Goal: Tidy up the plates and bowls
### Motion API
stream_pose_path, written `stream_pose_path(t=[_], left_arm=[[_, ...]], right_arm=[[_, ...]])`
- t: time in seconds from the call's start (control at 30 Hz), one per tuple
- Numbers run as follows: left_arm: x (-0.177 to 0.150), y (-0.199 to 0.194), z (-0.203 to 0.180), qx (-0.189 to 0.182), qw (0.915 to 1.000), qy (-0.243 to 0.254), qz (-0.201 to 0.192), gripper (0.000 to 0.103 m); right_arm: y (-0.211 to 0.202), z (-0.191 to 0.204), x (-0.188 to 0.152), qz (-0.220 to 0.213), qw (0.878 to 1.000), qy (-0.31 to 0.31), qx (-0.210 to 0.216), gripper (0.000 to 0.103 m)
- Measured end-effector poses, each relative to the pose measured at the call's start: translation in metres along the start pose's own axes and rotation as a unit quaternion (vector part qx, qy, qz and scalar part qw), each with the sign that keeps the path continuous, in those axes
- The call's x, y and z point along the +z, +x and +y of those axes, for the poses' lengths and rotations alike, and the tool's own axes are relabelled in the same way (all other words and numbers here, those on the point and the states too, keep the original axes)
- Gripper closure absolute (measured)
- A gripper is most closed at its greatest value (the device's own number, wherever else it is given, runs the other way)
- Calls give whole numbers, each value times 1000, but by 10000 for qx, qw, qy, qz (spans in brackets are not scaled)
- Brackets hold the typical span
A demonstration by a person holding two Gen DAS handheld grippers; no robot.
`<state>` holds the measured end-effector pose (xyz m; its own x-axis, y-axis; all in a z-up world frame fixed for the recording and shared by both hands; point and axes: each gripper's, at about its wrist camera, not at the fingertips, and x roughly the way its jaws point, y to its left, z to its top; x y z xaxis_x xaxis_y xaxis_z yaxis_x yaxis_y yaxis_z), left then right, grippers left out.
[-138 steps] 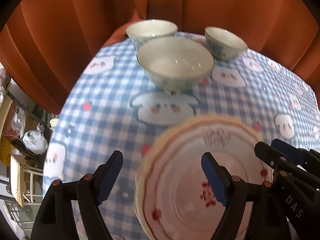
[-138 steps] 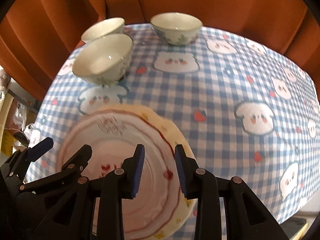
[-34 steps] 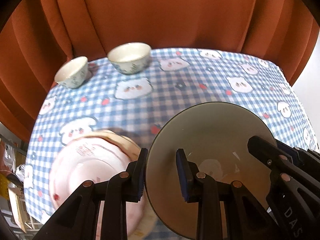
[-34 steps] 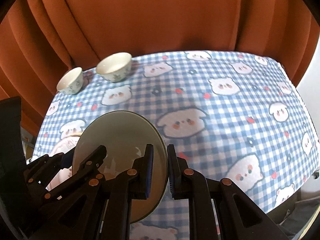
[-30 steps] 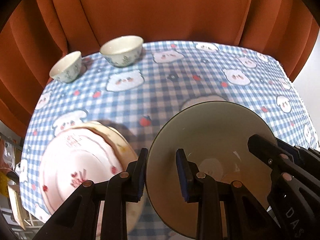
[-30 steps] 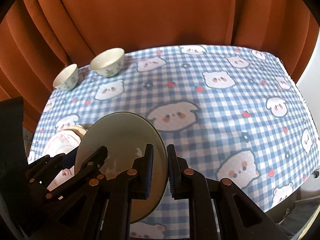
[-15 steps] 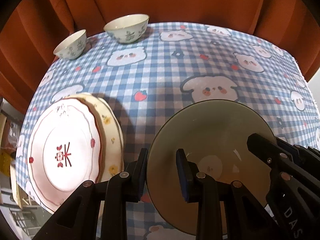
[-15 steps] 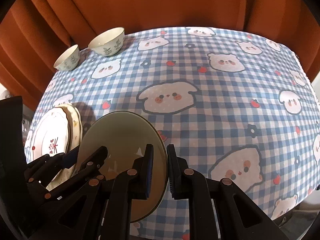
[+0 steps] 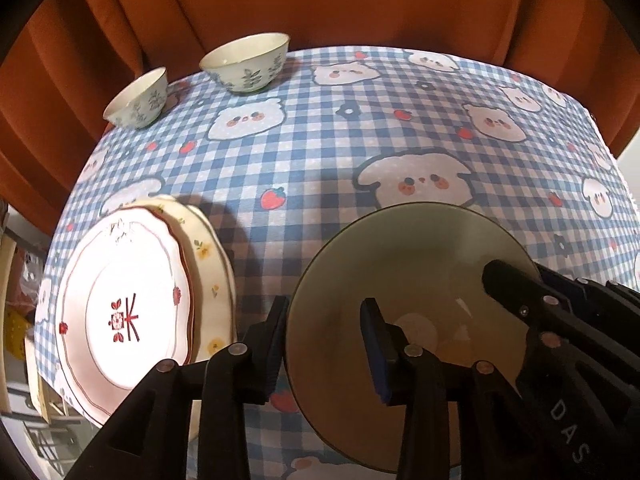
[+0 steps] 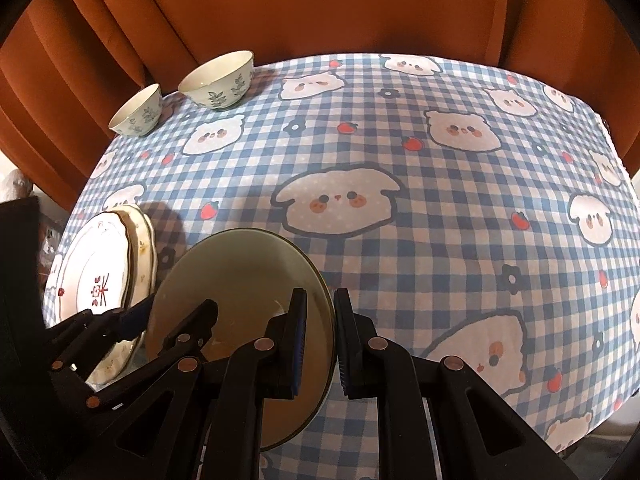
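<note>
Both grippers hold one large pale bowl (image 9: 416, 264) by its rim above the near part of the table. My left gripper (image 9: 326, 340) is shut on its left rim. My right gripper (image 10: 320, 332) is shut on its right rim; the bowl also shows in the right wrist view (image 10: 240, 280). A stack of plates (image 9: 132, 308), a red-patterned one on top of a yellow-flowered one, lies at the near left of the table and also shows in the right wrist view (image 10: 100, 272). Two leaf-patterned bowls stand at the far left: a bigger one (image 9: 246, 62) and a smaller one (image 9: 138, 100).
The table carries a blue checked cloth with bears (image 10: 440, 200). Orange curtains (image 9: 360, 0) hang close behind it. Its left edge drops off beside the plate stack, with clutter below (image 9: 16, 320).
Both grippers, earlier at the plate stack with no bowl, took hold of the large bowl. In the last second it has come lower and nearer the cloth; the plate stack now sits left of it.
</note>
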<state>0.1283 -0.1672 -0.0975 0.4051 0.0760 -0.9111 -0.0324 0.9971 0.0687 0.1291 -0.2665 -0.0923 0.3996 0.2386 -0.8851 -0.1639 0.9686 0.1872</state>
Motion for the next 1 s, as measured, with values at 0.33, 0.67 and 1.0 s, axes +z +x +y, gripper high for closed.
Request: stream_pose_path(t=[0.33, 0.67, 1.0], left_arm=[[-1, -12, 4, -30, 9999, 58, -86, 33], [14, -30, 23, -383, 9979, 275, -441, 24], [37, -33, 76, -821, 9949, 361, -459, 21]], right_arm=[[1, -10, -3, 169, 9998, 138, -28, 86], [-18, 0, 6, -83, 9991, 319, -253, 67], [-32, 45, 23, -521, 9958, 530, -540, 38]])
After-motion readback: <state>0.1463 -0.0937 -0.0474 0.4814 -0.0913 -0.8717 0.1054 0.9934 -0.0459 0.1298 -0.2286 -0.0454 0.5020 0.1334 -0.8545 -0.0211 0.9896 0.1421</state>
